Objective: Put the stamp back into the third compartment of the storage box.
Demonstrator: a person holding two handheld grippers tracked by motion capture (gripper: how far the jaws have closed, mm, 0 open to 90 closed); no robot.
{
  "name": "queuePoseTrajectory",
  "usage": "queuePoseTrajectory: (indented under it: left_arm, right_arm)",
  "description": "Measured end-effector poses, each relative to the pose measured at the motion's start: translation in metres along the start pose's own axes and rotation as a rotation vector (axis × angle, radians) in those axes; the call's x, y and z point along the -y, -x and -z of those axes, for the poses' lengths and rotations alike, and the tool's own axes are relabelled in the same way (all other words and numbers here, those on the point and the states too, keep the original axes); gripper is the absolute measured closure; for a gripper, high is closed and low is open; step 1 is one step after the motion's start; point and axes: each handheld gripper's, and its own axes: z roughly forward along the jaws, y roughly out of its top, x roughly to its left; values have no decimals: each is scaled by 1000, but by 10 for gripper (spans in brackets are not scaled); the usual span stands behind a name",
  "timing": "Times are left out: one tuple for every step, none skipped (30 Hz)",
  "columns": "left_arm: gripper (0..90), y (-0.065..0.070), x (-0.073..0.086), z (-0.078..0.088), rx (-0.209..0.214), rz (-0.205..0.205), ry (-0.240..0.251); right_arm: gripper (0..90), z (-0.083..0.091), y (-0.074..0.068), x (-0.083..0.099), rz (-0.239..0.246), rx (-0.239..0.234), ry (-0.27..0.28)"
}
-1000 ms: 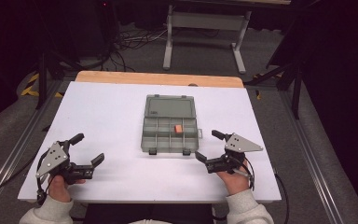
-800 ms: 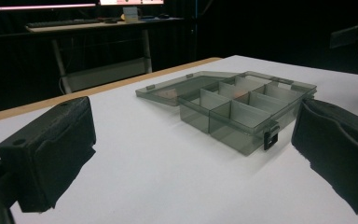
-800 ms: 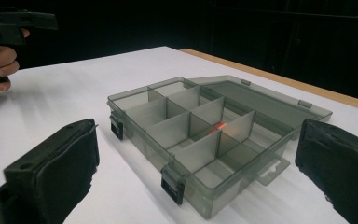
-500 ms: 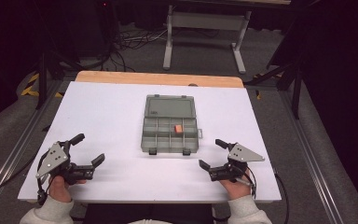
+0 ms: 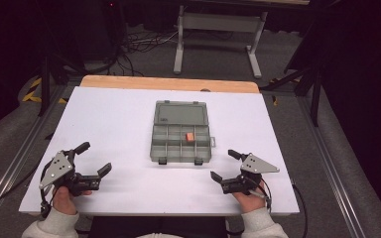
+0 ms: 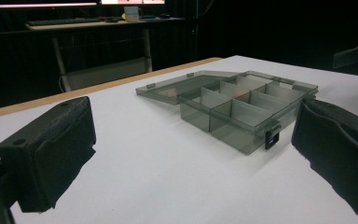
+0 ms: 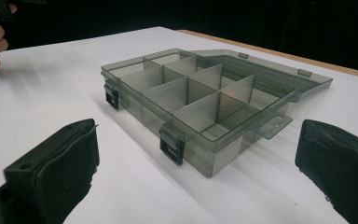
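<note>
Grey plastic box [image 5: 181,134] sits open mid-table [image 5: 114,119], what looks like a small orange block [image 5: 190,136] in one compartment. Left hand-held gripper [image 5: 93,158] and right hand-held gripper [image 5: 225,165] rest near the front edge, jaws wide apart, holding nothing.

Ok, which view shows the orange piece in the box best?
The high view: the orange piece sits plainly in a right-hand compartment of the open box. In the left gripper view it is only a faint orange tint through the walls; in the right gripper view I cannot make it out.
</note>
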Motion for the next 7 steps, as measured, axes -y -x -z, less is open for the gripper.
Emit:
queuePoseTrajectory:
  left_arm:
    - [5, 0, 0, 0, -1, 0, 0]
    - [5, 0, 0, 0, 0, 1, 0]
    - [5, 0, 0, 0, -1, 1, -1]
    - [5, 0, 1, 0, -1, 0, -1]
    - [5, 0, 1, 0, -1, -1, -1]
    - [5, 0, 1, -1, -1, -1, -1]
    - [5, 0, 1, -1, -1, -2, -1]
  right_arm:
    - [0, 0, 0, 0, 0, 0, 0]
    - [0, 0, 0, 0, 2, 0, -3]
    - [0, 0, 0, 0, 1, -1, -3]
    - [0, 0, 0, 0, 1, -1, -1]
    - [0, 0, 0, 0, 0, -1, 1]
    - [0, 0, 0, 0, -1, 0, 2]
    - [0, 0, 0, 0, -2, -2, 4]
